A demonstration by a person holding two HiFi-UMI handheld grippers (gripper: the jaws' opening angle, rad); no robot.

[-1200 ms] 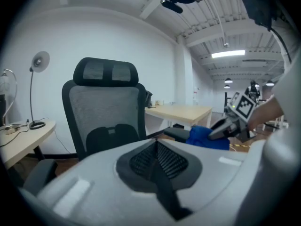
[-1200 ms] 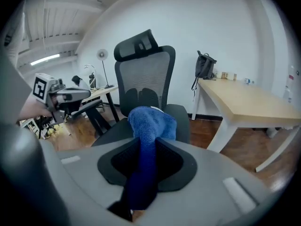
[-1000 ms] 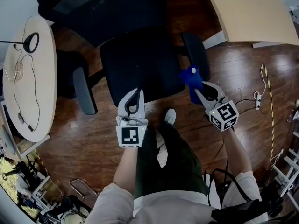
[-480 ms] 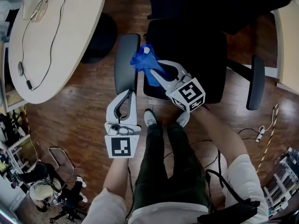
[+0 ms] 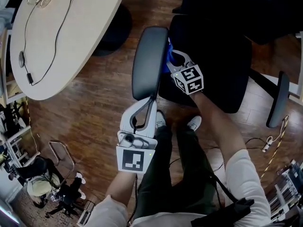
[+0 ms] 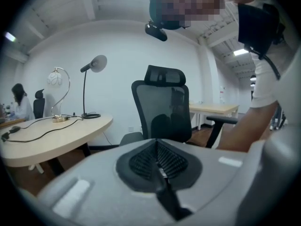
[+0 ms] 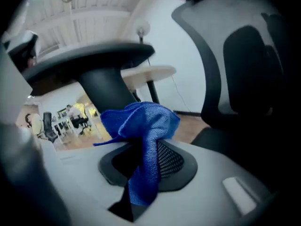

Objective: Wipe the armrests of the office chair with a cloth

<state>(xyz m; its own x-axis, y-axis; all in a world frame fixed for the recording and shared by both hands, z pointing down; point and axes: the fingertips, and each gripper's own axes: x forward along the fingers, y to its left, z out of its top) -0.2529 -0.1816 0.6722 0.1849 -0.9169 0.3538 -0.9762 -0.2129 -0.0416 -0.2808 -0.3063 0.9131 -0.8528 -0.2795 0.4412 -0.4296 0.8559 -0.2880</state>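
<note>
In the head view the office chair's left armrest pad (image 5: 149, 60) runs lengthwise, grey and oblong. My right gripper (image 5: 171, 56) sits against its inner edge, over the black seat (image 5: 213, 51), shut on a bunched blue cloth (image 5: 167, 63) that is mostly hidden behind the pad. From the right gripper view the cloth (image 7: 143, 126) hangs from the shut jaws just below the pad's underside (image 7: 89, 58) and beside its post (image 7: 107, 91). My left gripper (image 5: 149, 101) is shut on nothing at the pad's near end and points at the chair back (image 6: 161, 102).
A round beige table (image 5: 61, 27) with cables and a lamp stands left of the chair. The other armrest (image 5: 279, 96) is at the far right. The person's legs and shoes (image 5: 194, 123) stand on the wooden floor (image 5: 94, 112) below the seat.
The right gripper carried the cloth from the right armrest over to the left armrest, then down along its inner edge. The head view swung leftward. The left gripper stays shut.
</note>
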